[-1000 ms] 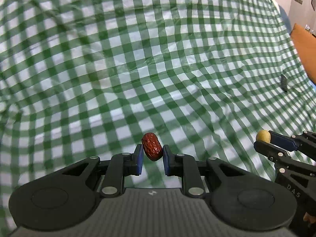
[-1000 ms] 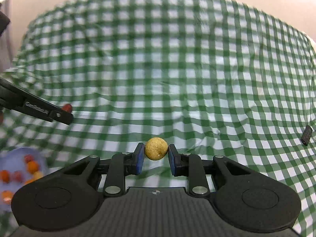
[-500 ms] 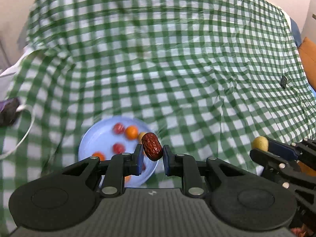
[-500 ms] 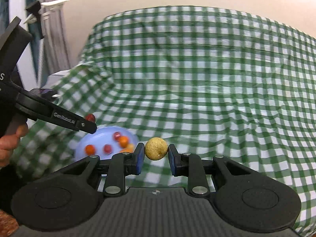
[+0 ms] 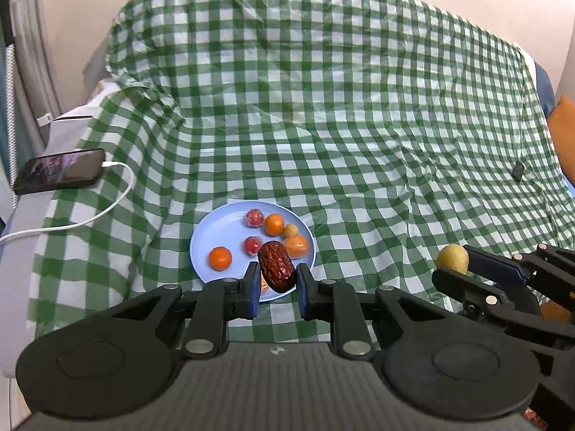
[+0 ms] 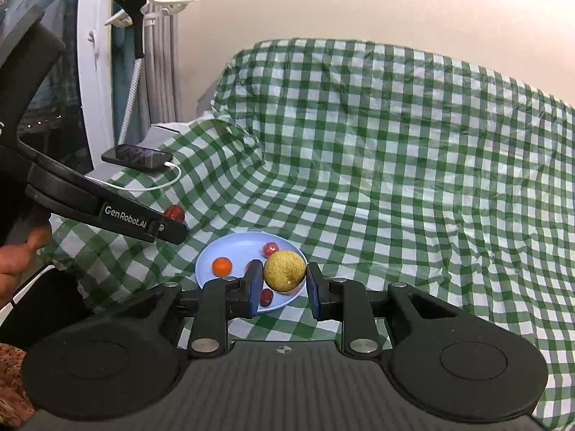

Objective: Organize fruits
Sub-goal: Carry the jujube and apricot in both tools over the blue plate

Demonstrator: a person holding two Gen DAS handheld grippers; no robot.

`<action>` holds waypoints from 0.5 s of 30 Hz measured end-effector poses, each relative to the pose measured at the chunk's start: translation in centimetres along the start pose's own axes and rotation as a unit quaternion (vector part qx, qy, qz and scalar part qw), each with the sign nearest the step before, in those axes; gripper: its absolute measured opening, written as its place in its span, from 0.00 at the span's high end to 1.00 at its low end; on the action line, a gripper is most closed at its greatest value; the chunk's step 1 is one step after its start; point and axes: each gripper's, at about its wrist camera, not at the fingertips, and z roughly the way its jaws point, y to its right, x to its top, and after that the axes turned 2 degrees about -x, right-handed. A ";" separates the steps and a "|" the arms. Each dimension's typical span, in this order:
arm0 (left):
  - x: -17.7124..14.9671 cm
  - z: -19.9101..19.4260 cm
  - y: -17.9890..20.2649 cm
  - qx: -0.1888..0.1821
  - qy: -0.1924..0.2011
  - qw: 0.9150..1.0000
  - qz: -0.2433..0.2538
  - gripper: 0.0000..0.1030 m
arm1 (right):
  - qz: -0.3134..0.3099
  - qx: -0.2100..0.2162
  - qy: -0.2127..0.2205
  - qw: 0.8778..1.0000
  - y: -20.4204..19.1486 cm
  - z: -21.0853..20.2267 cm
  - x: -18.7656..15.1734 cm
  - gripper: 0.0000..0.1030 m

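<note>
My left gripper (image 5: 277, 280) is shut on a wrinkled dark red date (image 5: 276, 266), held just above the near rim of a light blue plate (image 5: 208, 231). Several small orange, red and yellow fruits lie on that plate. My right gripper (image 6: 284, 280) is shut on a round yellow fruit (image 6: 284, 270), in front of the same plate (image 6: 233, 246). In the left wrist view the right gripper (image 5: 453, 266) shows at the right with its yellow fruit (image 5: 452, 258). In the right wrist view the left gripper (image 6: 176, 221) reaches in from the left, its date (image 6: 174, 212) peeking out.
A green and white checked cloth (image 5: 359, 125) covers the whole surface and rises at the back. A black phone (image 5: 59, 169) on a white charging cable (image 5: 90, 215) lies at the left edge. A small dark tag (image 5: 518, 171) sits on the cloth at the right. A person's hand (image 6: 18, 251) holds the left gripper.
Both grippers have swung left across the cloth, each still gripping its fruit. The blue plate, phone and wall have come into view, and the plate now lies right before both grippers.
</note>
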 end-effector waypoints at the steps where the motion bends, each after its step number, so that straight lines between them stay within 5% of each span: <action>1: -0.1 -0.4 -0.1 0.002 0.006 1.000 -0.001 0.78 | -0.001 0.000 0.004 1.000 -0.1 -0.3 0.0 0.74; 15: -0.5 -2.5 -0.8 0.018 0.027 0.999 -0.014 0.78 | -0.009 -0.003 0.014 1.000 -0.4 -0.9 0.1 0.74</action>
